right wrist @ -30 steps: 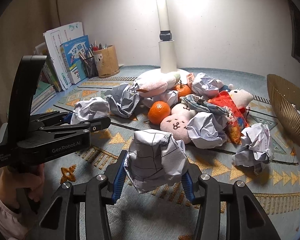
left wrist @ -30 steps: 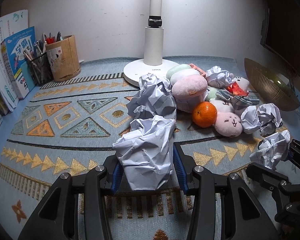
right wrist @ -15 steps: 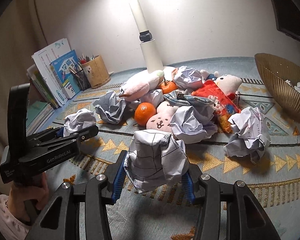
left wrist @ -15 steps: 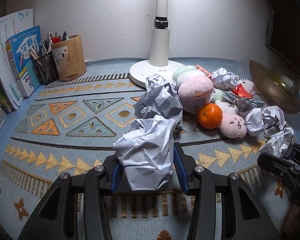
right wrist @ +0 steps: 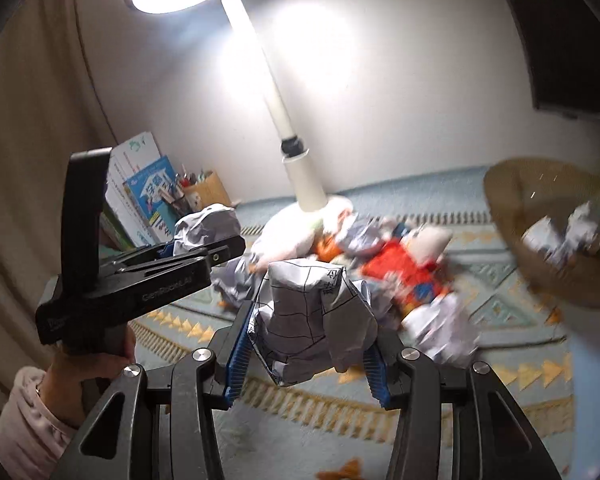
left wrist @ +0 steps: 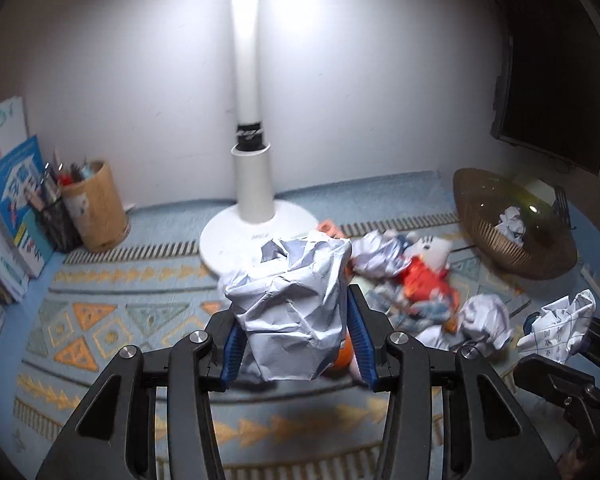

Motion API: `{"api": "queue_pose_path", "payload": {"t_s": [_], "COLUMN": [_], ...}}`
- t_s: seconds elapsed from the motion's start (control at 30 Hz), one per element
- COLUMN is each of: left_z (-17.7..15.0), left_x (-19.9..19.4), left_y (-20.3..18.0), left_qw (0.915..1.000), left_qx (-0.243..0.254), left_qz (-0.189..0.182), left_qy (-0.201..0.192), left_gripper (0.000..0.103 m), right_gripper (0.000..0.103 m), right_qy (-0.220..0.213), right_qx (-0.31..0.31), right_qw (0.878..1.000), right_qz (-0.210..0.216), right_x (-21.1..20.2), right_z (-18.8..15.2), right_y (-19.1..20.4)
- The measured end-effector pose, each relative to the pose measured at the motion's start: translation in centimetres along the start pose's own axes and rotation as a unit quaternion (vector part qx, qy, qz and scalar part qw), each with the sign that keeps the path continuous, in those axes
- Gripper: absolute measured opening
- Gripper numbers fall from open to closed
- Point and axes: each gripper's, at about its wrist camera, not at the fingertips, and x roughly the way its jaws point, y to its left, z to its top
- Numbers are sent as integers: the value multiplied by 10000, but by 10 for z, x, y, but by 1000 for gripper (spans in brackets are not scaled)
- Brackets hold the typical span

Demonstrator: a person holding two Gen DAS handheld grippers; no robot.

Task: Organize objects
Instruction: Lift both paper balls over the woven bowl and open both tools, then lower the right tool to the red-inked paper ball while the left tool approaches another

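In the left wrist view, the left gripper (left wrist: pixel 296 344) has its blue pads pressed on both sides of a crumpled ball of plain white paper (left wrist: pixel 290 312), so the jaws stand partly closed around it. It holds the ball above the patterned blue mat (left wrist: pixel 112 320), probably to carry it to the woven brown wire basket (left wrist: pixel 512 248) on the right, where one paper ball already lies. At the right edge, the right gripper (left wrist: pixel 556 344) holds another ball. A small grey word stands on the white round lamp base (left wrist: pixel 256 236), but I cannot read it.

In the right wrist view, the right gripper (right wrist: pixel 308 344) is clamped in the same way on a crumpled paper ball with printed black grid lines (right wrist: pixel 312 316); some characters are on it, too creased to read. The basket stands at the right, blurred. The left gripper carries the raised word "GenRobot.AI" on its black side. A blue book cover (right wrist: pixel 150 192) at the back shows large characters, not legible to me.
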Motion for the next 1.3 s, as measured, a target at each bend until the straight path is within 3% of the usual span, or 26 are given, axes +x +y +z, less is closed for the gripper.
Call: {"api": "queue_pose_path", "payload": {"t_s": [0.1,0.2,0.43,0.47,0.5,0.53,0.57,0.6,0.63,0.7,0.77,0.87,1.0,1.17,1.3], "left_z": [62,103,131,130,129,128,127,127,126,127,126,124,122,108,51], "left_x": [13,44,112,121,130,141,150,155,154,150,145,127,88,31,9], "left_y": [-58,-123,-224,-233,-241,-245,-245,-241,-234,-219,-207,-194,-158,-83,-4], "left_qw": [9961,9876,9708,9667,9632,9604,9608,9646,9689,9674,9660,9732,9784,9908,9957], "left_qx": [464,992,1514,1633,1709,1670,1592,1472,1350,1059,881,980,907,786,572], "left_qz": [-713,-1215,-1849,-1944,-2022,-2112,-2079,-2002,-1936,-2197,-2313,-1980,-1790,-1064,-381], "left_qy": [-227,-46,222,323,472,721,907,885,736,682,744,642,505,277,617], "left_gripper": [43,43,46,51,56,62,80,102,102,103,103,103,103,103,103], "right_gripper": [48,48,50,60,77,85,102,103,103,103,103,103,103,103,103], "right_qy": [-190,-133,-88,-178,-240,-196,-140,-106,-198,-418,-575,-606,-548,-351,505], "right_qx": [-176,-17,343,420,497,629,763,914,1069,1424,1581,1595,1402,862,358], "right_qw": [9985,9945,9786,9769,9733,9645,9585,9564,9619,9668,9653,9640,9727,9848,9912], "right_qz": [-479,-1035,-2026,-2088,-2229,-2559,-2742,-2770,-2507,-2081,-1997,-2038,-1766,-1468,-1173], "right_x": [-22,-30,-41,-43,-42,-41,-41,-43,-48,-58,-64,-66,-73,-60,-10], "right_z": [36,61,78,79,80,80,79,80,80,79,79,82,85,75,28], "right_y": [-34,-84,-174,-183,-191,-199,-207,-218,-225,-234,-235,-222,-183,-118,-71]}}
